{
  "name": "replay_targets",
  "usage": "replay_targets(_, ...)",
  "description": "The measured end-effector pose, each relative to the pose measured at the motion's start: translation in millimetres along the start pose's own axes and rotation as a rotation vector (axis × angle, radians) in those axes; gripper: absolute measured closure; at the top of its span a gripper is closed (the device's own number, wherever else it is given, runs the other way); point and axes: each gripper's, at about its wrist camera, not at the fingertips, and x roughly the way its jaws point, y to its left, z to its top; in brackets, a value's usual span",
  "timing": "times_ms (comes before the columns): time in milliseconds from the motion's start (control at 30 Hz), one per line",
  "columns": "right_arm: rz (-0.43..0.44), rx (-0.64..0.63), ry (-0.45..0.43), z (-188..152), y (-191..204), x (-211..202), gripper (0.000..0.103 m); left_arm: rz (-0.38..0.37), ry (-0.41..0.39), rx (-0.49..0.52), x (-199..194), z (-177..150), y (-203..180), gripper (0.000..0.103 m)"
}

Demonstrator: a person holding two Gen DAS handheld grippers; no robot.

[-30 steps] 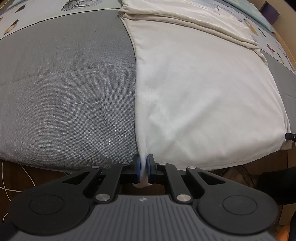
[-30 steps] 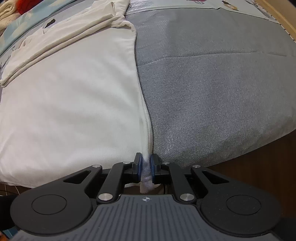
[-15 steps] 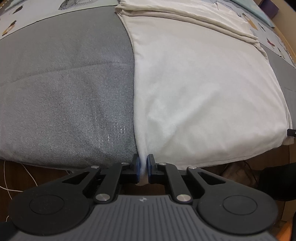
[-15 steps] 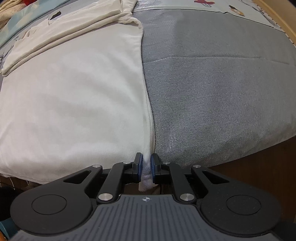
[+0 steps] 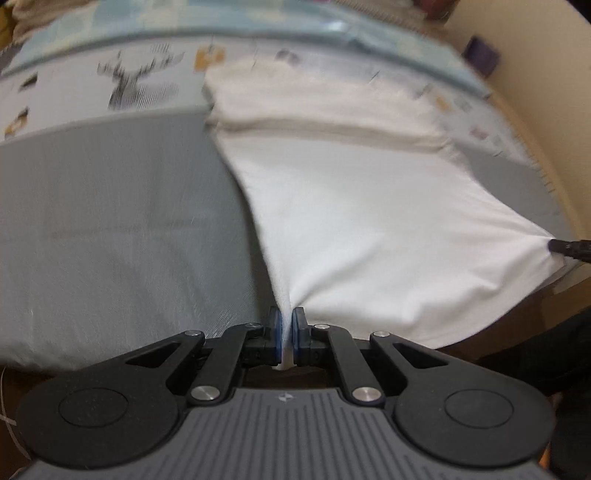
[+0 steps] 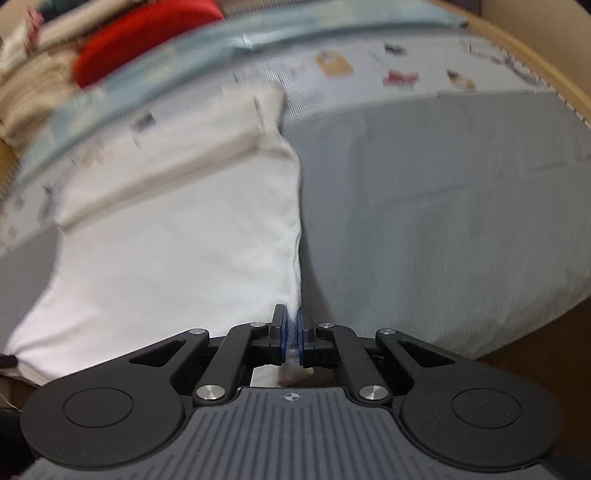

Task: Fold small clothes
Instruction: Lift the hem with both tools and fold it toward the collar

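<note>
A white garment (image 5: 369, 229) lies on a grey bed cover (image 5: 110, 229), its far part folded into thick layers (image 5: 325, 107). My left gripper (image 5: 286, 325) is shut on the garment's near left corner, and the cloth rises taut from it. My right gripper (image 6: 291, 328) is shut on the near right corner of the same garment (image 6: 177, 258), lifted off the grey cover (image 6: 443, 221). The right gripper's tip also shows in the left wrist view (image 5: 569, 249) at the far right. Both views are motion-blurred.
A patterned pale sheet (image 5: 122, 85) covers the far part of the bed. A red item (image 6: 140, 33) and beige cloths (image 6: 29, 92) lie at the far left in the right wrist view. A wooden bed edge (image 6: 535, 62) runs along the right.
Both grippers have lifted and moved forward with the garment's near corners; the near hem has come up off the bed edge and the cloth is pulled taut.
</note>
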Motion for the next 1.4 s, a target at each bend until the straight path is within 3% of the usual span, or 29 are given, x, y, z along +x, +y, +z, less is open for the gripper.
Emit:
replay_targets(233, 0.146, 0.015, -0.114, -5, -9, -88, 0.099, -0.099, -0.144, 0.074, -92, -16, -17, 0.098)
replay_targets(333, 0.206, 0.041, -0.152, -12, -20, -125, 0.099, -0.138, -0.188, 0.067, -126, -29, -13, 0.098)
replay_targets(467, 0.252, 0.087, -0.161, -19, -37, -146, 0.099, -0.116, -0.184, -0.022, -136, -34, 12, 0.098)
replay_targets(567, 0.240, 0.112, -0.125, -14, -44, -125, 0.099, -0.094, -0.149, -0.060, -111, -13, 29, 0.098)
replay_targets(667, 0.219, 0.115, -0.087, 9, -38, -89, 0.099, -0.051, -0.113, -0.047, -71, 29, 37, 0.098)
replay_targets(833, 0.139, 0.073, -0.062, 79, -9, -18, 0.099, 0.028, -0.062, -0.048, 9, 112, 60, 0.098)
replay_targets(933, 0.094, 0.075, -0.060, 120, 4, 28, 0.098, 0.064, -0.047, -0.101, 53, 149, 78, 0.094)
replay_targets(1000, 0.063, 0.093, -0.096, 140, 6, 55, 0.097, 0.059, -0.058, -0.163, 72, 156, 92, 0.091)
replay_targets(1067, -0.042, 0.078, -0.169, 146, 4, 72, 0.091, 0.017, -0.077, -0.260, 85, 146, 110, 0.085)
replay_targets(1100, -0.081, 0.076, -0.201, 142, 1, 79, 0.088, 0.041, 0.007, -0.315, 93, 145, 116, 0.086)
replay_targets(1133, -0.077, 0.083, -0.207, 136, -5, 85, 0.088, 0.069, 0.015, -0.328, 94, 145, 116, 0.086)
replay_targets(1167, -0.072, 0.099, -0.168, 130, -11, 94, 0.088, 0.079, 0.001, -0.310, 94, 147, 114, 0.085)
replay_targets(1200, -0.100, 0.129, -0.066, 130, -15, 106, 0.088, 0.083, 0.009, -0.275, 97, 151, 111, 0.085)
replay_targets(1267, -0.055, 0.163, -0.089, 131, -18, 105, 0.088, 0.074, 0.022, -0.208, 105, 157, 104, 0.084)
replay_targets(1400, -0.031, 0.039, -0.069, 131, -7, 118, 0.087, 0.076, 0.027, -0.188, 120, 149, 101, 0.081)
